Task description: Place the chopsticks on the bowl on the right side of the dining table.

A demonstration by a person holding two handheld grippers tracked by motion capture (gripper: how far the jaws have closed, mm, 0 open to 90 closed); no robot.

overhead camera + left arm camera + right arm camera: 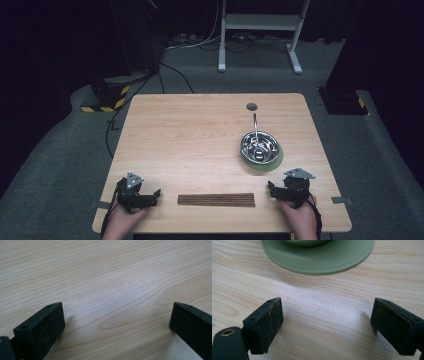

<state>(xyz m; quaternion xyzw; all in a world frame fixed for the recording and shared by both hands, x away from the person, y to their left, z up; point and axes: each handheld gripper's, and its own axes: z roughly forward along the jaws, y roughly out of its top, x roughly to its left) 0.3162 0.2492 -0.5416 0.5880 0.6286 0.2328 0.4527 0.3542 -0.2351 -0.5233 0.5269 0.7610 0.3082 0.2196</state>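
A shiny steel bowl [259, 145] sits on a green plate [274, 161] right of the table's middle. A metal utensil handle [255, 124] leans out of the bowl toward the back. A long brown strip [216, 200] lies flat near the front edge. My left gripper [142, 197] rests at the front left, left of the strip; in the left gripper view its jaws stand wide apart over bare wood, so the left gripper [116, 315] is open. My right gripper [285, 191] sits at the front right, just in front of the green plate [317, 257]. The right gripper [325, 312] is open with nothing between its jaws.
The light wooden table [190, 135] has a round grey grommet [251, 106] near its back edge. On the dark floor behind stand a white metal frame [260, 30], cables, and black boxes with yellow-striped tape [105, 97].
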